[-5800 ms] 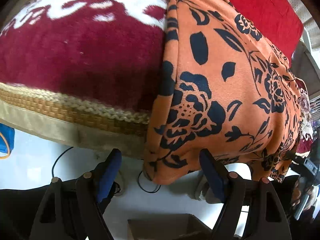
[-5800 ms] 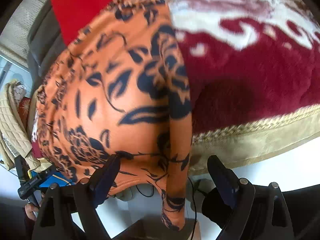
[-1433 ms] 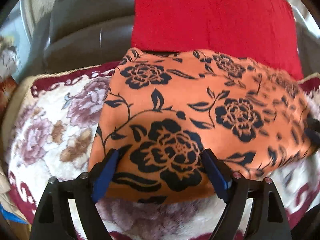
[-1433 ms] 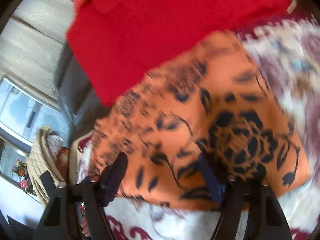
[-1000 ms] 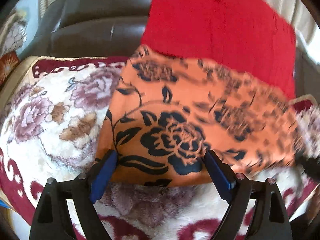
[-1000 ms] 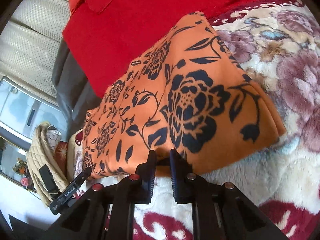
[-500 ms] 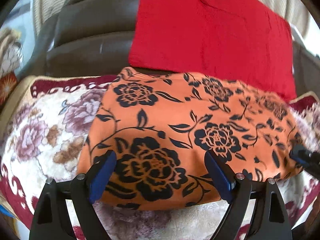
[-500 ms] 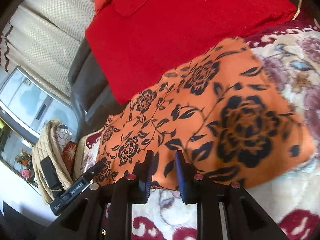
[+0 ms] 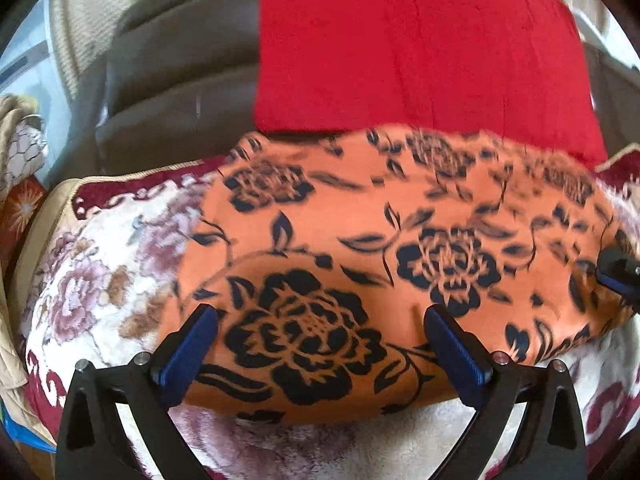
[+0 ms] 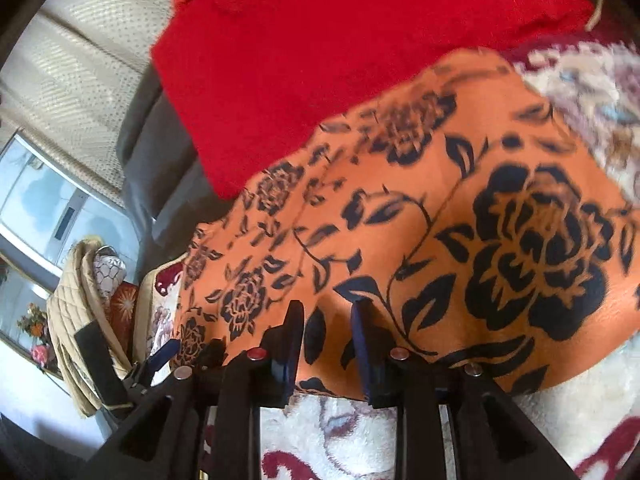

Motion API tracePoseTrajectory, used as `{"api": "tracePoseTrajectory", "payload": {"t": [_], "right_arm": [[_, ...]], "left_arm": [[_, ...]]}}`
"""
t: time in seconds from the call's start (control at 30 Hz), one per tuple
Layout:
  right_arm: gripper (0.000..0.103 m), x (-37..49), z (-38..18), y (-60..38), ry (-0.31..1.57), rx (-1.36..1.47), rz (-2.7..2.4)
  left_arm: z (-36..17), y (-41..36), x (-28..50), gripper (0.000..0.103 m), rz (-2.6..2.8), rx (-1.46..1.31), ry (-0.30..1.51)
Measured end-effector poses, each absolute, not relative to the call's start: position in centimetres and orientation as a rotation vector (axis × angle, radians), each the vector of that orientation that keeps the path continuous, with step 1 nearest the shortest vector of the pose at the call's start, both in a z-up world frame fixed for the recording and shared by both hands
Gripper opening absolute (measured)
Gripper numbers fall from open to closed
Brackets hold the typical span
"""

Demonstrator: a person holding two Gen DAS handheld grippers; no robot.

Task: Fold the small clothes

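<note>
An orange garment with black flowers [image 9: 360,248] lies folded flat on a plush floral blanket [image 9: 100,248]. My left gripper [image 9: 320,344] is open wide, its blue pads hovering over the garment's near edge. In the right wrist view the garment [image 10: 440,232] fills the middle. My right gripper [image 10: 326,340] has its jaws partly open with a narrow gap, just above the garment's near edge and holding nothing. The right gripper's tip [image 9: 618,270] shows at the far right of the left wrist view.
A red cushion [image 9: 420,48] leans on the dark sofa back [image 9: 176,80] behind the garment. A beige quilted bag [image 10: 80,300] hangs at the left beside a window. The blanket [image 10: 340,432] covers the seat in front.
The right gripper, shut a second ago, has parted its jaws somewhat over the garment's edge. The left gripper stays open and has shifted slightly over the folded garment.
</note>
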State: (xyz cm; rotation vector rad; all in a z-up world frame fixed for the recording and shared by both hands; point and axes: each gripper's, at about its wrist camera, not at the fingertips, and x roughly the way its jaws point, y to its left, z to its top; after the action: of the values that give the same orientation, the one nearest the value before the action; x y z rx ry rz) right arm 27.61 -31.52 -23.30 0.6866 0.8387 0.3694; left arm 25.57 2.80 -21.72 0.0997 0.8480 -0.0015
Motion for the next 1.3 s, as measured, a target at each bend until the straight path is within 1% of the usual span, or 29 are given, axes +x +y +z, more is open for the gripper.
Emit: {"api": "tracePoseTrajectory", "payload": {"t": [0.1,0.17,0.2,0.23,0.27,0.3,0.37,0.4,0.5,0.6,0.67,0.7,0.73,0.8,1.0,1.13,1.27,1.3], "right_arm": [[0.030,27.0,-22.2,-31.9,0.775,0.681,0.372],[0.030,27.0,-22.1,-31.9,0.763,0.687,0.367],[0.032,27.3,-22.4,-31.8,0.785,0.680,0.352],[0.042,27.6,-23.0,-31.6,0.822,0.673,0.335],[0.045,28.0,-23.6,-31.4,0.863,0.672,0.329],[0.045,28.2,-23.9,-31.2,0.869,0.677,0.335],[0.048,28.1,-23.5,-31.0,0.851,0.647,0.339],[0.048,28.0,-23.2,-30.8,0.843,0.626,0.346],[0.048,26.8,-21.7,-31.6,0.743,0.601,0.298],[0.049,26.0,-20.5,-34.0,0.657,0.627,0.217],[0.050,26.3,-21.1,-35.2,0.681,0.636,0.156],[0.050,26.7,-21.8,-35.6,0.716,0.648,0.138],[0.050,27.2,-22.6,-35.9,0.761,0.662,0.142],[0.050,27.3,-22.8,-36.0,0.759,0.662,0.166],[0.051,25.6,-21.2,-35.8,0.679,0.668,0.283],[0.051,24.2,-19.6,-33.3,0.627,0.585,0.402],[0.046,23.8,-19.1,-30.1,0.628,0.523,0.467],[0.045,23.8,-19.0,-29.3,0.632,0.510,0.474]], "left_arm": [[-21.0,3.7,25.5,0.102,0.040,0.062,0.807],[-21.2,4.3,26.0,0.102,0.049,0.034,0.820],[-22.0,4.7,26.6,0.102,0.059,0.020,0.872],[-22.6,4.8,27.0,0.102,0.062,0.009,0.912],[-23.9,5.3,27.7,0.102,0.057,-0.020,0.990],[-24.2,5.6,27.7,0.103,0.053,-0.039,0.994],[-23.6,5.9,27.6,0.103,0.059,-0.044,0.969],[-23.1,6.0,27.4,0.103,0.067,-0.039,0.948],[-21.7,6.9,26.7,0.103,0.086,-0.076,0.875],[-21.9,8.5,27.1,0.103,0.132,-0.106,0.891],[-23.5,9.3,27.9,0.103,0.139,-0.135,0.981],[-24.5,10.2,28.3,0.103,0.102,-0.217,1.021],[-24.7,11.1,28.2,0.103,0.086,-0.296,1.024],[-24.7,12.6,28.2,0.103,0.060,-0.393,1.040],[-22.7,15.0,25.1,0.103,0.117,-0.439,0.961],[-22.2,16.0,21.8,0.103,0.103,-0.516,0.923],[-23.0,15.6,19.5,0.102,0.027,-0.640,0.923],[-23.2,15.3,19.4,0.099,0.005,-0.662,0.927]]}}
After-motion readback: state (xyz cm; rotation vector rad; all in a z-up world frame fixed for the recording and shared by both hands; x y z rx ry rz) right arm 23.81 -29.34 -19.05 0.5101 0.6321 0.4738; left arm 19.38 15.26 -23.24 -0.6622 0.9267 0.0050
